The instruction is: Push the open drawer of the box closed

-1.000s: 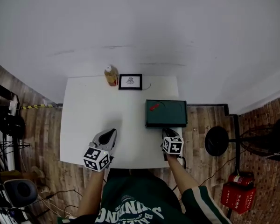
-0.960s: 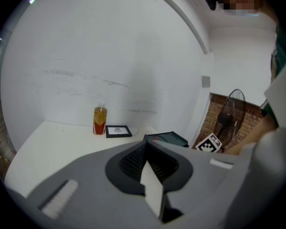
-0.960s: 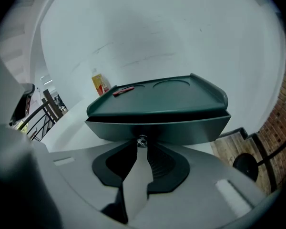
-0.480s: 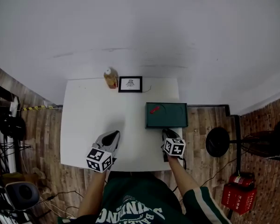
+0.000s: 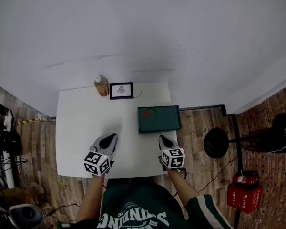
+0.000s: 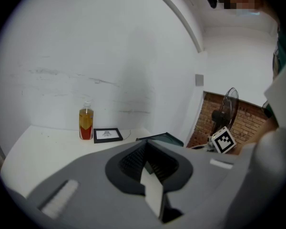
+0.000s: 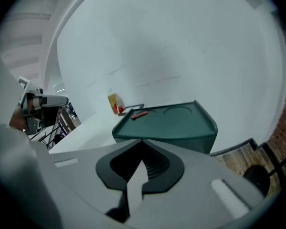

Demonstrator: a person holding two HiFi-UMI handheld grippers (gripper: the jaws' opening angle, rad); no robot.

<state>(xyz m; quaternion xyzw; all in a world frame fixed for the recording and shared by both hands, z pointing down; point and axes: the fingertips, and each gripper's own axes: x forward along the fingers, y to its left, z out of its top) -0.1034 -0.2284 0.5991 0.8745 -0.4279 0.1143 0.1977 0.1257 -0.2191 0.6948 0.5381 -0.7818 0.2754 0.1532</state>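
The dark green box [image 5: 158, 119] stands at the right edge of the white table [image 5: 81, 128], with a small red object [image 5: 146, 113] on its lid. Its front face [image 7: 181, 140] looks flush; I see no drawer sticking out. My right gripper [image 5: 162, 140] is shut and empty, just in front of the box and a small gap away; in the right gripper view the box [image 7: 167, 123] fills the middle beyond the right gripper [image 7: 142, 144]. My left gripper [image 5: 110, 138] is shut and empty over the table's front middle, left of the box [image 6: 162, 138].
A bottle of amber liquid [image 5: 101, 86] and a small black picture frame [image 5: 121, 90] stand at the table's back edge. A black fan base [image 5: 217, 143] and a red case [image 5: 243, 192] sit on the wooden floor to the right.
The head view has shifted. My right gripper has drawn back a little from the box front toward the table's near edge. The left gripper has barely moved.
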